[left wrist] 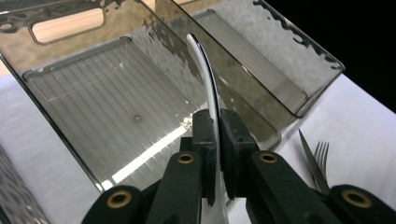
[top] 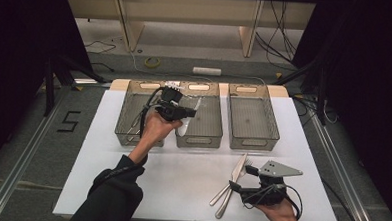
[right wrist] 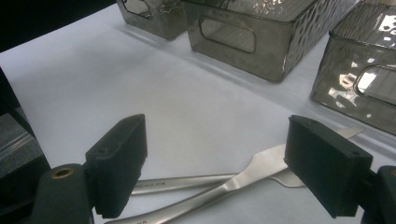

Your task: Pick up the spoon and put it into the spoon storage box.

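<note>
While left gripper [left wrist: 215,135] jaws clamp curved white utensil [left wrist: 208,79] (over ribbed smoky bin [left wrist: 70,88]), right gripper [right wrist: 215,163] jaws apart.

1. There's a big black "5" [top: 69,121] marked on the grey floor left of the table, looks like it's made of tape strips.
2. One steel cutlery handle [right wrist: 180,183] in the right gripper view has a tiny stamped mark on it, but it's way too small to read.
</note>
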